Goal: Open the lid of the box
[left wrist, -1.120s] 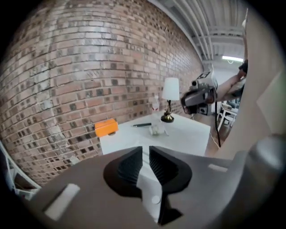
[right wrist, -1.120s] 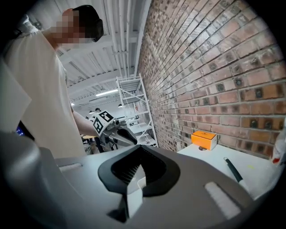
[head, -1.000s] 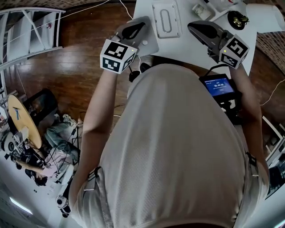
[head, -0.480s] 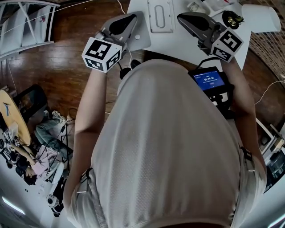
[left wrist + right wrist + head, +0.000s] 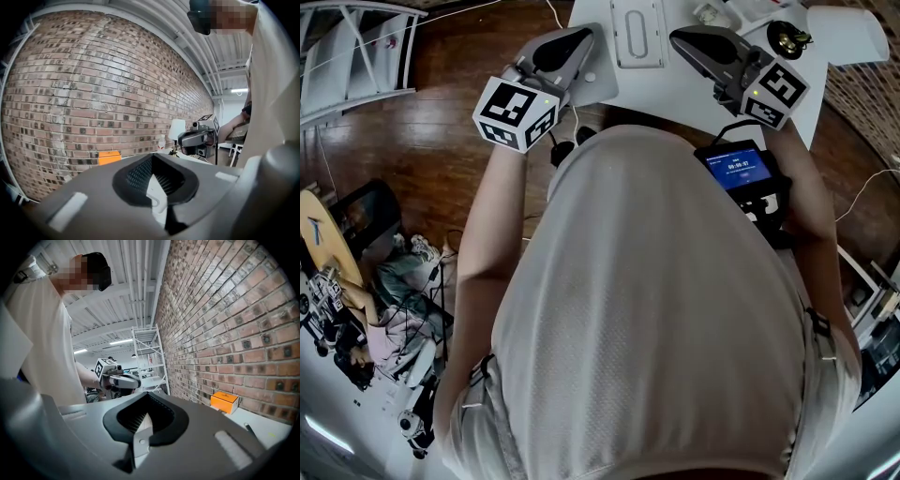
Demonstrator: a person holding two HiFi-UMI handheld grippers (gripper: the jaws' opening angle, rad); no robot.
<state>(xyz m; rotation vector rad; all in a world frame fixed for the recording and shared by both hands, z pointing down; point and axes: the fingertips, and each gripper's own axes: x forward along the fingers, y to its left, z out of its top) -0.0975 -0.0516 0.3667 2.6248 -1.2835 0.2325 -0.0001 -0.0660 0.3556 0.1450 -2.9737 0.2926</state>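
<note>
Both grippers are held up in front of the person's chest, over the near edge of a white table (image 5: pixel 694 84). My left gripper (image 5: pixel 581 37) is shut with nothing in it, and so is my right gripper (image 5: pixel 677 37). Between them on the table lies a flat white rectangular case (image 5: pixel 639 33). A small orange box (image 5: pixel 109 157) stands by the brick wall, far from both grippers; the right gripper view shows this orange box (image 5: pixel 225 401) too. In each gripper view the jaws [no thing between them] meet: left gripper (image 5: pixel 157 187), right gripper (image 5: pixel 143 425).
A device with a lit blue screen (image 5: pixel 741 173) hangs at the person's waist. A white lamp (image 5: pixel 177 129) and a bottle (image 5: pixel 162 142) stand on the table. A metal shelf rack (image 5: pixel 150 357) is at the left, over a wooden floor (image 5: pixel 441 141).
Compared with a second ago, both grippers sit a little higher and further left in the head view. Over the last half second almost nothing has moved.
</note>
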